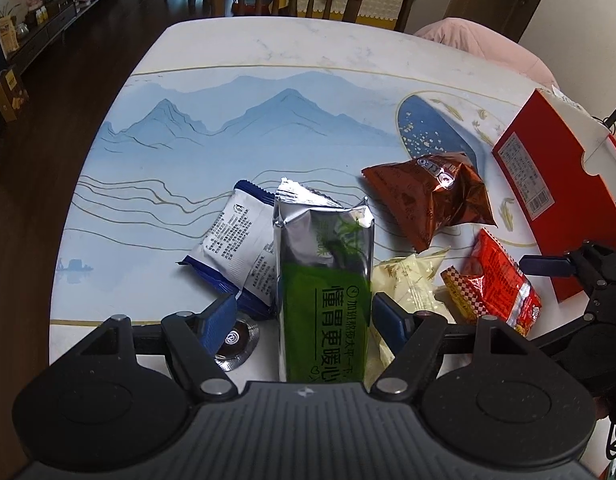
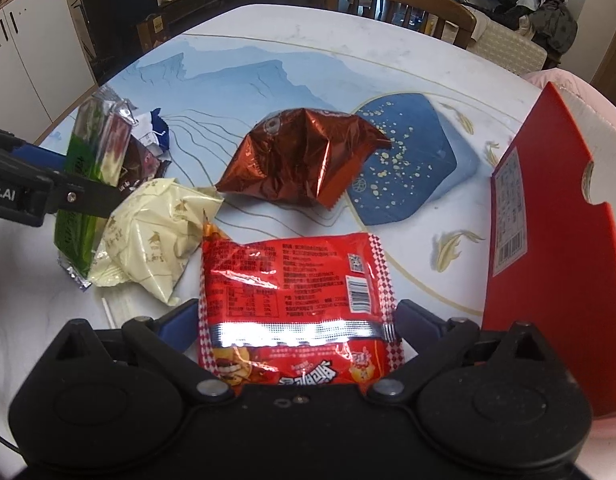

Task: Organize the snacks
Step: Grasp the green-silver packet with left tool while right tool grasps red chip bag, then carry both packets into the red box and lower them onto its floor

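Two grippers at pick step: left gripper (image 1: 304, 312) jaws wide, straddling green packet (image 1: 326, 292), right side touching, left not; right gripper (image 2: 298, 320) similarly brackets red packet (image 2: 296, 280) on table (image 1: 268, 60). Next: close, lift toward red box (image 2: 548, 240)
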A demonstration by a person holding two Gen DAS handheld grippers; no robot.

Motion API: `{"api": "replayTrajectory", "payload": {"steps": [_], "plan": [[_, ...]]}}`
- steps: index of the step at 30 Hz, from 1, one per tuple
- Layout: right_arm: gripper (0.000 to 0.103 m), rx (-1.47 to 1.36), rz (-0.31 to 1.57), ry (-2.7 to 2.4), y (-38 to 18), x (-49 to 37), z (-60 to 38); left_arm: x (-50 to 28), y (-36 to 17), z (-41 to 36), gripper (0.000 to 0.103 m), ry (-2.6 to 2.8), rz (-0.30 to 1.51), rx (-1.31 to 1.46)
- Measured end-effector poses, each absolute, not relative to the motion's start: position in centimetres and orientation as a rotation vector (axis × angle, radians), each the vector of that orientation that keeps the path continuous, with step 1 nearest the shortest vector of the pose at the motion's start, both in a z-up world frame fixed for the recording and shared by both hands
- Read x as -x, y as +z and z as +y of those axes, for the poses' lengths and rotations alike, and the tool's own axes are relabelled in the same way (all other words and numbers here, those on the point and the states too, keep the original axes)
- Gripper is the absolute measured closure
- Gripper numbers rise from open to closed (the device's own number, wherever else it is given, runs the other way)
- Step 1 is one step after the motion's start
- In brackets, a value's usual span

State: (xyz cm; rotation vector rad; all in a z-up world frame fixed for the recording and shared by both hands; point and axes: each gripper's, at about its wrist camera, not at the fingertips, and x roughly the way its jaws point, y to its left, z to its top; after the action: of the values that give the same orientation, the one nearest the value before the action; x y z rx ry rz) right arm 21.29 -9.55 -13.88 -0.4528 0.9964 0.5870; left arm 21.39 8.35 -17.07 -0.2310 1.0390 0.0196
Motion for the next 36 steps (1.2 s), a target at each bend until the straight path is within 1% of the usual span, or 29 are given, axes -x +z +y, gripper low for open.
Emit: {"api": "replayTrajectory", "payload": {"steps": [4, 6, 10, 12, 15, 20, 23, 36], "plan": [[0.002, 0.423, 1.001, 0.589, -14.1, -21.8, -9.7, -21.4, -17.0, 8.4, 0.03, 0.019, 1.031, 0.249], [0.003, 0.405, 1.009, 0.59, -14.2, -22.0, -9.8, -21.5, -17.1, 8.5, 0.038, 0.013, 1.034, 0.256], [0.006, 0.411, 0.995, 0.604, -14.1, -21.7, -9.8, -21.5, -17.2, 8.4, 0.047, 0.002, 1.044, 0.27], [0.009, 0.412, 0.992, 0.606, -14.0, -21.7, -9.8, -21.5, -17.2, 8.3, 0.055, -0.005, 1.043, 0.273], [0.012, 0.414, 0.988, 0.605, -13.8, -21.5, -9.7, -21.6, -17.2, 8.2, 0.061, -0.001, 1.043, 0.264], [0.018, 0.421, 0.975, 0.588, -13.5, -21.2, -9.8, -21.6, -17.1, 8.1, 0.061, 0.001, 1.042, 0.261], [0.02, 0.407, 0.974, 0.578, -13.2, -21.3, -10.2, -21.5, -17.0, 8.1, 0.061, 0.004, 1.041, 0.258], [0.021, 0.365, 0.932, 0.561, -10.5, -19.2, -11.8, -20.1, -15.9, 8.2, 0.061, 0.02, 1.026, 0.273]]}}
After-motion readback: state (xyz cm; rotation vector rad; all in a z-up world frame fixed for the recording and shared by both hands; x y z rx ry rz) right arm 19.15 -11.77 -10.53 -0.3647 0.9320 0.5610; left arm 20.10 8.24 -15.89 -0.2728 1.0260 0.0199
